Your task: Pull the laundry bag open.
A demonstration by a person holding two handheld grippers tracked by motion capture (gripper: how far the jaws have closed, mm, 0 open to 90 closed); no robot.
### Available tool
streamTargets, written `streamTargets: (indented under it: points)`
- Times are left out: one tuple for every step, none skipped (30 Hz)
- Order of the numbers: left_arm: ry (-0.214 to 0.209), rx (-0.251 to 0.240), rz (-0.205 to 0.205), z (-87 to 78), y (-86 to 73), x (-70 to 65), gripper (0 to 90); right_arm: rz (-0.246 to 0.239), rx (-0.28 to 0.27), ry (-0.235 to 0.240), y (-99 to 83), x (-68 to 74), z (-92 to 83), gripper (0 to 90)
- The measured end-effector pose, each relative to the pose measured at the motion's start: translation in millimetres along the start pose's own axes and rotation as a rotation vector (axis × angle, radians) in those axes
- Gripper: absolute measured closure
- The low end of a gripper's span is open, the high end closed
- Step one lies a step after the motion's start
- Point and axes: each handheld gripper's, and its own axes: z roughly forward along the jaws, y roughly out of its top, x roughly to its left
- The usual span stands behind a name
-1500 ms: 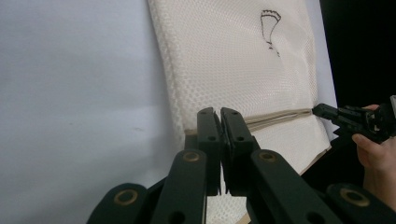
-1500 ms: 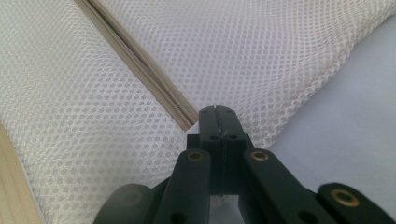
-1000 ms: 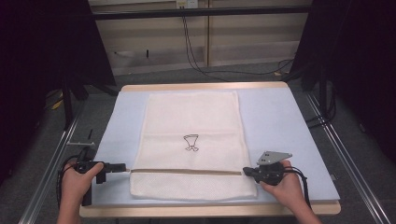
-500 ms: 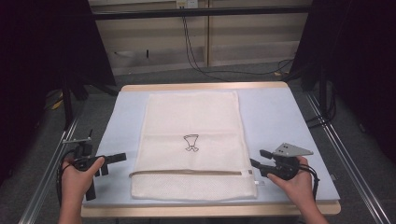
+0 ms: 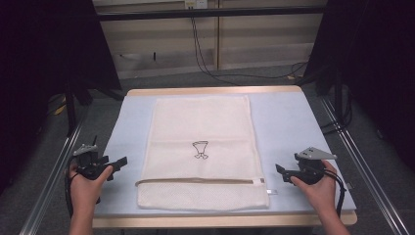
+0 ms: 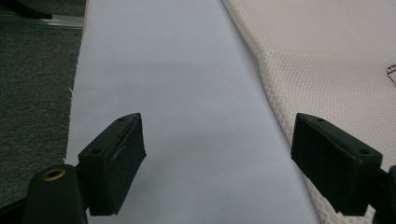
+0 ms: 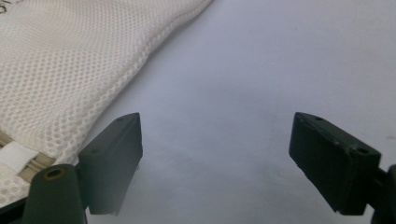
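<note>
A cream mesh laundry bag (image 5: pixel 200 152) lies flat in the middle of the pale blue counter (image 5: pixel 284 122), which stands on grey carpet before a wood-panelled wall with dark curtains at both sides. Left of the bag, the left hand-held gripper (image 5: pixel 120 161) sits apart from the bag's edge, its jaws just having been opening and now spread with nothing between them. Right of the bag, near its zipper end, the right hand-held gripper (image 5: pixel 280 170) has likewise just been opening, jaws spread over bare counter.
</note>
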Motion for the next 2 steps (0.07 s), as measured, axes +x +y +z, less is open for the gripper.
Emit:
streamTargets:
  points:
    - [0.005,0.002,0.014,1.2,-0.3,-0.4,16.8,0.000,0.000,-0.004,-0.2,-0.8,0.5,17.0]
    - [0.010,-0.005,0.009,2.6,-0.4,-1.5,16.6,-0.003,0.002,-0.009,-0.6,-1.9,0.7,16.7]
